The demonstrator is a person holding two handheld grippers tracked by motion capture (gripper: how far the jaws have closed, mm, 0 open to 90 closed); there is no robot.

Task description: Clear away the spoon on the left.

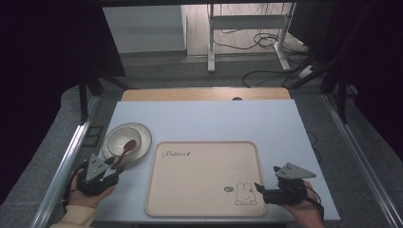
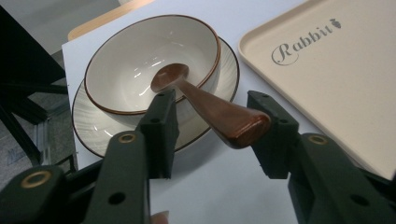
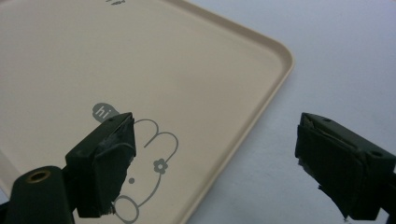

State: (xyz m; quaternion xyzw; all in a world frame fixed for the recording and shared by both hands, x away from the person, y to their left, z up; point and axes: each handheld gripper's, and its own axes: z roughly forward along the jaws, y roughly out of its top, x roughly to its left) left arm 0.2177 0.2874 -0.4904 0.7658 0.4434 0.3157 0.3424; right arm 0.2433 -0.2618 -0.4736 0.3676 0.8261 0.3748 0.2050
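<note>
Grasp stage, lift pending — left gripper (image 2: 212,135) jaws bracket the spoon (image 2: 205,105) handle without yet pinching it, spoon resting in the bowl (image 2: 116,70); right gripper (image 3: 215,163) gapes, idle, over the tray (image 3: 140,60) edge.

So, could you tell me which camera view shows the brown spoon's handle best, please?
The left gripper view: the spoon lies close up there, its handle end between the left gripper jaws and its head in the bowl. The high view shows it small and partly covered by that gripper; the right gripper view faces the tray.
</note>
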